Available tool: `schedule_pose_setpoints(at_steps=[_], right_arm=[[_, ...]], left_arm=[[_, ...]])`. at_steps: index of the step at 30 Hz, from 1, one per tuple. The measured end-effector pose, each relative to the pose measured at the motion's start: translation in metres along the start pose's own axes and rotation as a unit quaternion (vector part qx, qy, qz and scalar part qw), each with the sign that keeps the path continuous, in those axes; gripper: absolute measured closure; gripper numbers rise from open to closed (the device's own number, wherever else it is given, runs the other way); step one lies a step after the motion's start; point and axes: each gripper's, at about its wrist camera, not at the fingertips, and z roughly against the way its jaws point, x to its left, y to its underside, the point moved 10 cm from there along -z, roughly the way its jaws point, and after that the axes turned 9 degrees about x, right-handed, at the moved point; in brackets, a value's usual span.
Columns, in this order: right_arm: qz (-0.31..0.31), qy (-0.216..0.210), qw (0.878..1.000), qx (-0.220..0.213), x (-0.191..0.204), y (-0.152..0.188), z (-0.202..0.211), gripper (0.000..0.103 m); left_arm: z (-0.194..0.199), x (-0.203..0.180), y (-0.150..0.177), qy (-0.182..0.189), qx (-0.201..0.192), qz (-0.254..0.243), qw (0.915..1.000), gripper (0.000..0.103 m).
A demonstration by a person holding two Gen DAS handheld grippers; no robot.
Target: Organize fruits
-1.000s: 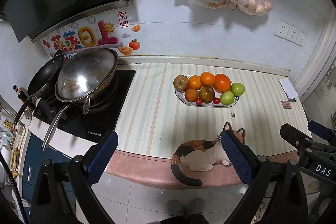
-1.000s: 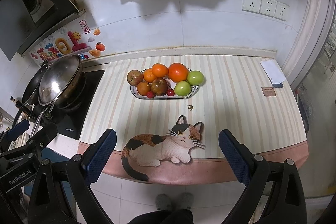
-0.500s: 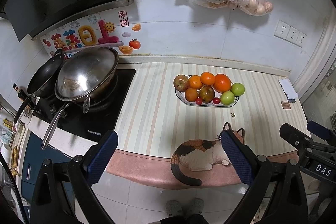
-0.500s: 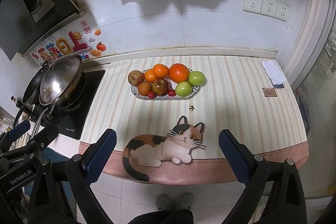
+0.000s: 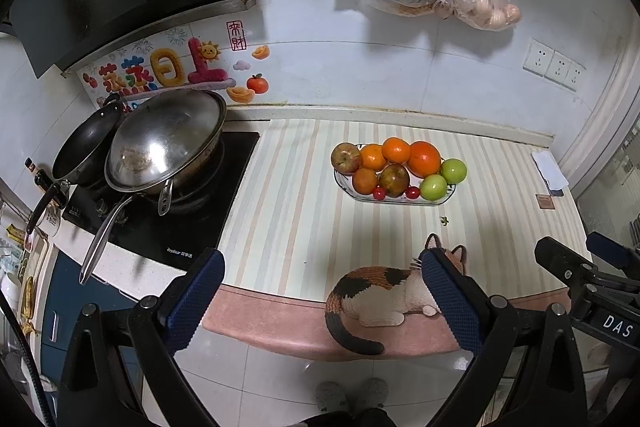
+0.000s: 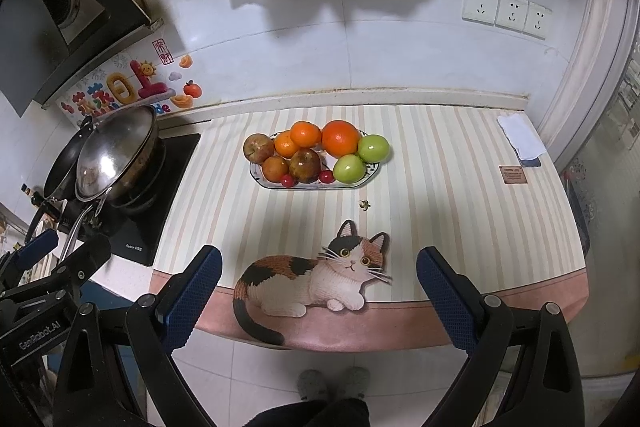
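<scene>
Striped countertop mat [image 6: 460, 195]: oval glass dish [image 6: 362, 179] holds all fruits [image 6: 316, 151] heaped; my left gripper [image 5: 320, 301] and right gripper [image 6: 318, 291] hang wide apart, empty; stage unclear, I'd approach gently.

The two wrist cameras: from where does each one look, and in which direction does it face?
Left wrist: on the open left gripper, off the counter's front edge, facing the fruit plate and wall; the right gripper shows.
Right wrist: on the open right gripper, further right, same direction; the left gripper shows.
Both share plate, wok, cat mat.
</scene>
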Motion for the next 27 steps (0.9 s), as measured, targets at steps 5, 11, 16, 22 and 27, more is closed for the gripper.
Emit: schedule_pose_setpoints(at_steps=[5,11,16,22,27], right_arm=[[0.001,-0.002,1.000,0.001,-0.0003,-0.0011,-0.0008,0.003],[0.001,-0.002,1.000,0.001,0.0000,-0.0007,-0.0006,0.003],[0.000,-0.004,1.000,0.001,0.0007,-0.0003,-0.0004,0.003],[0.001,-0.004,1.000,0.001,0.0009,0.0003,-0.0006,0.003],[0.001,-0.005,1.000,0.002,0.0007,0.0001,-0.0006,0.003]], left_arm=[[-0.0001,-0.0002,0.0001,0.001,0.001,0.000,1.0000,0.002],[0.0007,-0.0003,0.0002,0.001,0.002,0.002,1.0000,0.002],[0.0004,0.0004,0.0000,0.000,0.001,0.000,1.0000,0.002],[0.0008,0.0006,0.0002,0.001,0.001,0.000,1.0000,0.002],[0.0006,0.0008,0.0003,0.000,0.001,0.000,1.0000,0.002]])
